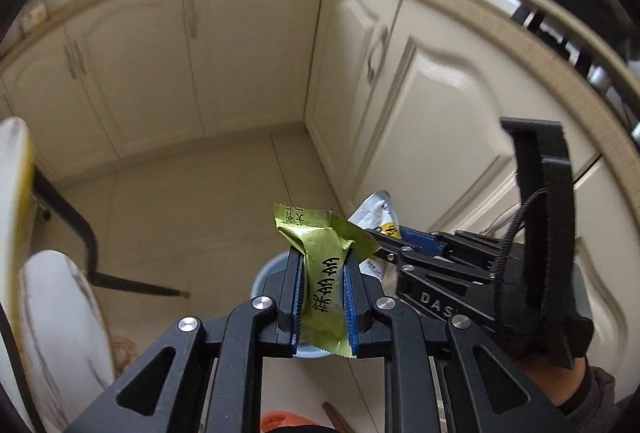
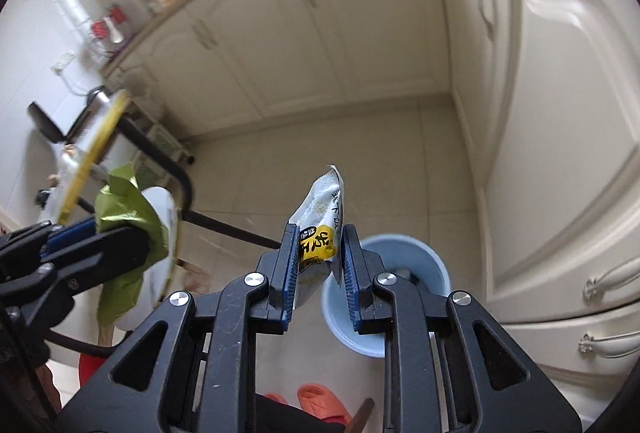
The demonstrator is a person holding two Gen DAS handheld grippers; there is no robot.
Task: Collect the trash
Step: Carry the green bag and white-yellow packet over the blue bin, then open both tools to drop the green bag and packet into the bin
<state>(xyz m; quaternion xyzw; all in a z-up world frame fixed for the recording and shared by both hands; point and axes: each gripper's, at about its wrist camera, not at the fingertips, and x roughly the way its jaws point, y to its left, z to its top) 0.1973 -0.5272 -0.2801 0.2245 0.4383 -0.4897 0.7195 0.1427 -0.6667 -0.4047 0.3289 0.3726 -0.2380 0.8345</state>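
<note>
A crinkly green snack wrapper with black letters (image 1: 320, 273) is pinched tight in the left hand-held gripper (image 1: 322, 287). A silver and yellow foil packet (image 2: 320, 229) is pinched in the right hand-held gripper (image 2: 320, 265) — just beside the green one. Both hang in the air over a round light-blue plastic bin (image 2: 416, 265) that stands on the pale tiled floor (image 2: 328, 153), near the corner of the cream kitchen cupboards (image 1: 192, 65).

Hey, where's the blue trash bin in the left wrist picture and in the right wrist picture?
Left wrist: blue bin low centre, mostly hidden behind the fingers and green wrapper.
Right wrist: bin lower centre-right, on the floor, rim open to view.
Shared landmark: the cream corner cabinets.
</note>
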